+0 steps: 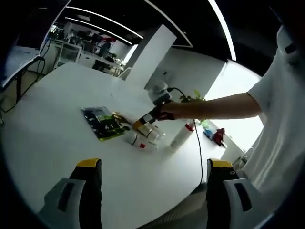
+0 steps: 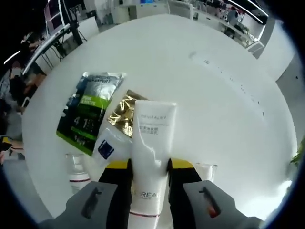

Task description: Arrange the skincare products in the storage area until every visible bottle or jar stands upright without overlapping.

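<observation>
A white tube (image 2: pixel 153 129) stands between the jaws of my right gripper (image 2: pixel 148 167), which is shut on it above the white table (image 2: pixel 200 95). Below it lie a green packet (image 2: pixel 88 109), a gold sachet (image 2: pixel 121 113) and a white sachet with a blue mark (image 2: pixel 106 145). A small white jar with a red band (image 2: pixel 78 175) sits at lower left, and a clear jar (image 2: pixel 206 169) at the right. In the left gripper view the right gripper (image 1: pixel 151 116) hovers over the same cluster: the green packet (image 1: pixel 102 124) and white bottles (image 1: pixel 138 139). My left gripper (image 1: pixel 155 174) is open and holds nothing, near the table's front edge.
A white bottle with a red cap (image 1: pixel 183 133) stands right of the cluster, with a cable (image 1: pixel 199 152) trailing past it. A red and blue item (image 1: pixel 215 136) and a green plant (image 1: pixel 193 98) are farther back. A person's arm (image 1: pixel 224 106) reaches in from the right.
</observation>
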Demonstrator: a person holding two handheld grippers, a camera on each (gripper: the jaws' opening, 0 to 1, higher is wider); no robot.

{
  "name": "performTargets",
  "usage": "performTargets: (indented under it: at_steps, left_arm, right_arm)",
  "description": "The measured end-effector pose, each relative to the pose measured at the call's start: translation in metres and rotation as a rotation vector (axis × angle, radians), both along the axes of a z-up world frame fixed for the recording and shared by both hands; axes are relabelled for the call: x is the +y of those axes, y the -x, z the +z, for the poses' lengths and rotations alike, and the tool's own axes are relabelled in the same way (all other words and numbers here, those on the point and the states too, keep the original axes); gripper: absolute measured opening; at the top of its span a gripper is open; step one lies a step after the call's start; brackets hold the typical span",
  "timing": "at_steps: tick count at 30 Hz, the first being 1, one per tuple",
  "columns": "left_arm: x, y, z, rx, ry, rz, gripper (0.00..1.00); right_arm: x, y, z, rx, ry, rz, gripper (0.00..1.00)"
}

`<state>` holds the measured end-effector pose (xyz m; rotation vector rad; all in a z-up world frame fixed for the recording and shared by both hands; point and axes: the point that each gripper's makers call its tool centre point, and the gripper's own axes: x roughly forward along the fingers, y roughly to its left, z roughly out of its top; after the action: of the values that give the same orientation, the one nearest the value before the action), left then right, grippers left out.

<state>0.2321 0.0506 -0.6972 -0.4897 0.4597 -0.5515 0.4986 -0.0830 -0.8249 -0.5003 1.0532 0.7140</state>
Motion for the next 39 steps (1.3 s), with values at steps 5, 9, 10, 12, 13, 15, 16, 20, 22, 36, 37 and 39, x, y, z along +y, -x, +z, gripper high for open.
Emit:
performTargets:
  at_steps: [5,9,10,12,13,15,16,20,22,36,37,39]
  left_arm:
    - [-0.002,-0.001,-0.001,0.005,-0.012,-0.005,0.83]
    - [-0.004,0.001,0.002,0.000,-0.012,-0.013,0.83]
    - [-0.005,0.001,0.003,-0.001,-0.010,-0.013,0.83]
    - [-0.006,0.001,0.003,-0.001,-0.010,-0.015,0.82]
    - [-0.009,0.001,0.005,-0.002,-0.014,-0.019,0.82]
    - [-0.012,0.000,0.009,-0.006,-0.017,-0.025,0.82]
    - [-0.012,-0.001,0.011,-0.010,-0.017,-0.026,0.82]
    - [-0.015,-0.003,0.020,-0.026,-0.024,-0.034,0.82]
    - [-0.014,-0.003,0.023,-0.033,-0.028,-0.038,0.82]
    - [-0.024,0.011,0.037,-0.049,-0.042,-0.061,0.81]
    - [-0.025,0.012,0.038,-0.051,-0.042,-0.063,0.81]
    - [-0.028,0.013,0.040,-0.055,-0.043,-0.064,0.81]
  right_arm:
    - [-0.001,0.006,0.001,-0.006,-0.013,0.008,0.28]
    - [0.000,0.016,0.013,-0.011,-0.059,0.000,0.28]
    - [0.000,0.017,0.014,-0.007,-0.067,0.000,0.28]
    - [0.003,0.019,0.012,-0.003,-0.069,0.023,0.28]
    - [0.004,0.019,0.012,-0.013,-0.064,0.033,0.28]
    - [0.004,0.022,0.017,-0.021,-0.069,0.039,0.28]
    - [0.005,0.023,0.019,-0.024,-0.079,0.038,0.28]
    - [0.009,0.020,0.026,-0.050,-0.098,0.054,0.28]
    - [0.010,0.028,0.035,-0.073,-0.112,0.085,0.28]
    - [-0.007,0.082,0.077,-0.152,-0.183,0.092,0.28]
    - [-0.007,0.079,0.078,-0.158,-0.196,0.090,0.28]
    - [-0.006,0.081,0.086,-0.167,-0.220,0.083,0.28]
